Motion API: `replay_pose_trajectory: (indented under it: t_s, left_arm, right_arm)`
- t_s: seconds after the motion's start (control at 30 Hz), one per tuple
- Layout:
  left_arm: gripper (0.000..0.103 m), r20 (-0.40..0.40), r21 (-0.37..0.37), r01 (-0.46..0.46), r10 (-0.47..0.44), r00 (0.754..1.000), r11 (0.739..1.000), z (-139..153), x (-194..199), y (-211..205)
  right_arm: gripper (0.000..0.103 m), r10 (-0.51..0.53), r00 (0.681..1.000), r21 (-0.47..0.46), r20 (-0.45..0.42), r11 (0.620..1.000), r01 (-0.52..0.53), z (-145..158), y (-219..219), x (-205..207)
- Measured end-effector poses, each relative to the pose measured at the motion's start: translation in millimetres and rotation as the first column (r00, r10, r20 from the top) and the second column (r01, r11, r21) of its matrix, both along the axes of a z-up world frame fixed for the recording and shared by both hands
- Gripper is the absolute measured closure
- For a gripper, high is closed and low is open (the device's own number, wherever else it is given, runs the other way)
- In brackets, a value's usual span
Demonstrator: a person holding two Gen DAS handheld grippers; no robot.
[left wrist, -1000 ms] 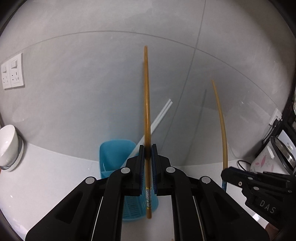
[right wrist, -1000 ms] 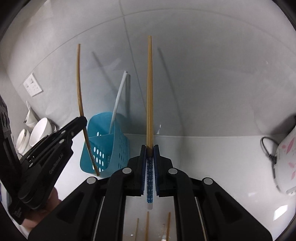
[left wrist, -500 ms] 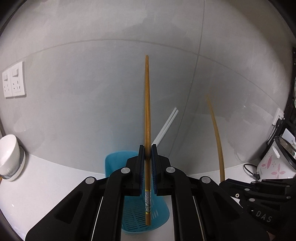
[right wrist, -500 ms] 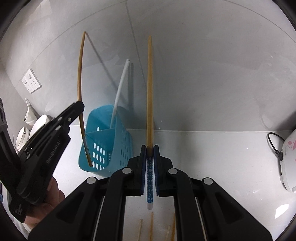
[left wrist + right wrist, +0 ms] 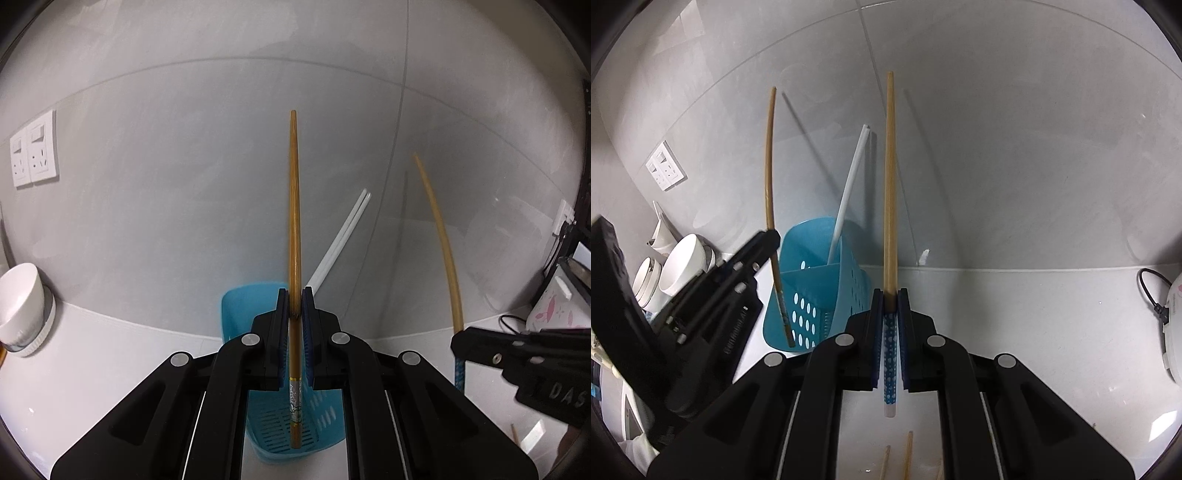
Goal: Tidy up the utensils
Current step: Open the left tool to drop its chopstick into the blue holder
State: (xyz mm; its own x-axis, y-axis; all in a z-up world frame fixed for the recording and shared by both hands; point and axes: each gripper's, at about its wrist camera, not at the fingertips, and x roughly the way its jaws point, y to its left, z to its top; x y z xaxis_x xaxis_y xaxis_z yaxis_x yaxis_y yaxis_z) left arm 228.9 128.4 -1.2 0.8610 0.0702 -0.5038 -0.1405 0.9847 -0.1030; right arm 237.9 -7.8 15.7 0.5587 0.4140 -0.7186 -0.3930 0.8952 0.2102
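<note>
My left gripper (image 5: 294, 295) is shut on a wooden chopstick (image 5: 294, 221) with a silver-patterned handle end, held upright directly over the blue perforated utensil holder (image 5: 240, 306). Two white chopsticks (image 5: 340, 236) lean in the holder. My right gripper (image 5: 891, 295) is shut on a wooden chopstick (image 5: 890, 177) with a blue dotted handle, upright, to the right of the holder (image 5: 812, 295). The left gripper (image 5: 768, 236) and its chopstick (image 5: 769, 166) show at left in the right wrist view; the right gripper (image 5: 458, 338) shows at right in the left wrist view.
White bowls and cups (image 5: 679, 266) stand left of the holder, one bowl (image 5: 18, 299) in the left wrist view. A wall socket (image 5: 33, 147) is on the grey wall. A white appliance with cord (image 5: 1171, 321) stands at right. Several loose chopsticks (image 5: 908, 454) lie on the white counter near me.
My left gripper has moved with its chopstick over the holder and lower, so the chopstick's end is now above the holder's opening. The right gripper stays about in place with its chopstick.
</note>
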Motion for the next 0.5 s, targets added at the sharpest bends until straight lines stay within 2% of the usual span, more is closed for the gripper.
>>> replay_pose_trajectory:
  t_s: [0.23, 0.37, 0.43, 0.5]
  left_arm:
    - [0.096, -0.064, 0.003, 0.009, -0.009, 0.998, 1.0, -18.8, 5.9, -7.9]
    - [0.093, -0.101, 0.007, -0.002, 0.003, 0.995, 1.0, -17.0, 6.6, -10.1]
    - [0.085, -0.143, 0.025, -0.02, 0.023, 0.989, 0.999, -13.7, 5.8, -10.3]
    - [0.064, -0.173, 0.007, -0.035, 0.035, 0.984, 0.999, -10.1, 3.3, -8.8]
  right_arm:
    - [0.096, 0.013, 1.0, -0.003, -0.013, 1.0, -0.013, -4.8, 1.5, -1.5]
    - [0.096, 0.022, 1.0, -0.004, -0.015, 1.0, -0.022, -4.6, 0.3, -3.1]
    - [0.096, 0.026, 1.0, -0.004, -0.014, 1.0, -0.026, -4.3, -0.4, -3.8]
    - [0.096, 0.031, 0.999, 0.001, -0.012, 1.0, -0.031, -3.4, 0.2, -4.2]
